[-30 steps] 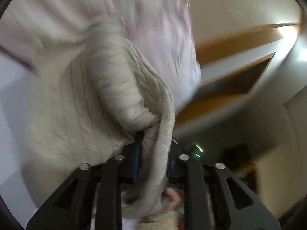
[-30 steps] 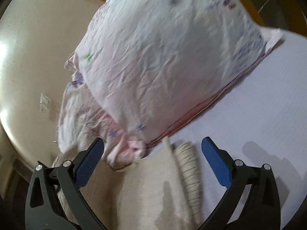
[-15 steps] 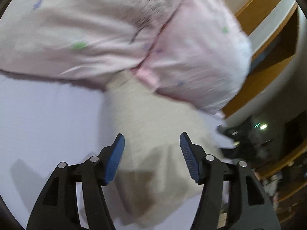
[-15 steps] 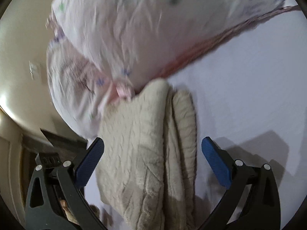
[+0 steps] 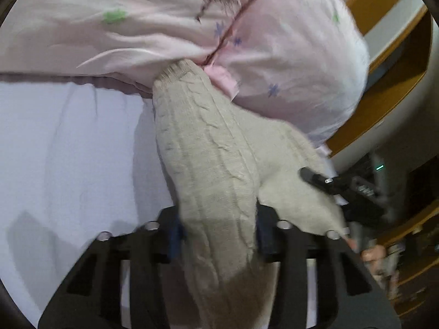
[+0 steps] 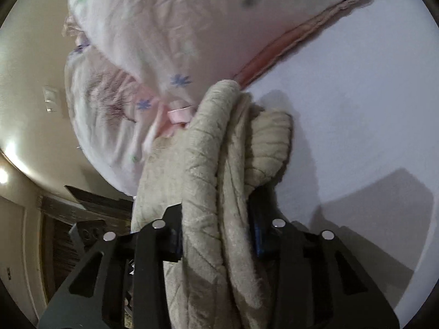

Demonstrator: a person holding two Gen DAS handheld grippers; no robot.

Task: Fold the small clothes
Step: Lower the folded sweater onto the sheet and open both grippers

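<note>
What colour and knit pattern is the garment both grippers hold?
Beige cable-knit sweater, clearest in the left wrist view.

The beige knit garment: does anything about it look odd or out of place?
Yes. The beige knit garment is bunched, not flat, and its cuff end pushes under the pink pillow. Both grippers clamp it.

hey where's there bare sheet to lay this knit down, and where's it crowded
Bare sheet lies on the left of the left wrist view, bordered by the pillow above and the knit alongside. In the right wrist view, more bare sheet lies right of the knit, below the pillow's pink edge. It is crowded where the knit's end meets the pillow.
</note>
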